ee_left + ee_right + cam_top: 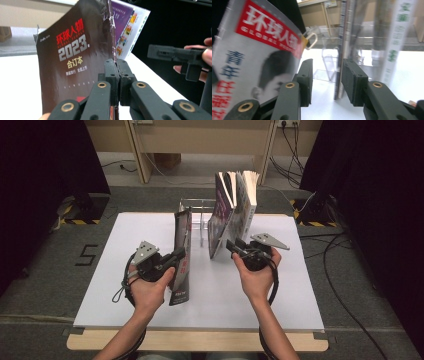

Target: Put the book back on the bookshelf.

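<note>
The dark glossy magazine (182, 255) was held clamped upright by the left gripper (176, 256). The right gripper (235, 248), jaws half open and empty, should be closed squarely on the leaning purple book (220, 217).

The magazine's (75, 57) lower edge is cut off in the left gripper view, behind the left gripper (118, 82). In the right gripper view, the standing books (394, 37) are blurred, their spine text unreadable, tops cropped.
</note>
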The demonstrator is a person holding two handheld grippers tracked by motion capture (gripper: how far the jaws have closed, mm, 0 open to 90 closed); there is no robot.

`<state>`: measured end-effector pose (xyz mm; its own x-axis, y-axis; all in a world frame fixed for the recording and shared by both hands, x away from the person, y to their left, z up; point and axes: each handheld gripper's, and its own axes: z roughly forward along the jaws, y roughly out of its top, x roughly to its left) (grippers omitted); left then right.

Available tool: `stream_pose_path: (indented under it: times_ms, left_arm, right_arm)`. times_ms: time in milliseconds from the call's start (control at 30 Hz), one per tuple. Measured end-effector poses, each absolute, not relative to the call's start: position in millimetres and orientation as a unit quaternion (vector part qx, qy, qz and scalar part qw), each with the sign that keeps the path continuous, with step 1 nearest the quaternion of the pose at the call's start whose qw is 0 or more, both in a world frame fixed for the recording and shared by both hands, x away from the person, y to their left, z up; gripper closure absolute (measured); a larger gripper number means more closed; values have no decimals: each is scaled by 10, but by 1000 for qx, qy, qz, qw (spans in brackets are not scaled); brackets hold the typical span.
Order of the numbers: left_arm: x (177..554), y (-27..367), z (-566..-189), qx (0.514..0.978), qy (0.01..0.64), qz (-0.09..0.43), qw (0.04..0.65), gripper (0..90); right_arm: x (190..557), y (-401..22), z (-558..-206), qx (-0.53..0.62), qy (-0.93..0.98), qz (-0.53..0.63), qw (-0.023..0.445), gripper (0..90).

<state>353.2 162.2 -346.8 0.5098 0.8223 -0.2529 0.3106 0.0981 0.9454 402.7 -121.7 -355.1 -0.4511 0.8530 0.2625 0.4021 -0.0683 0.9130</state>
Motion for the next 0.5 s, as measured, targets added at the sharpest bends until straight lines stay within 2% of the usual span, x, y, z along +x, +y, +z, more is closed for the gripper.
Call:
stream_pose_path:
  times_ms: [500]
  left_arm:
    - [3637,1754,-3233,612,445,234,610,879]
  right_arm:
    - [3904,-1632,-3753,514,633,537,216,620]
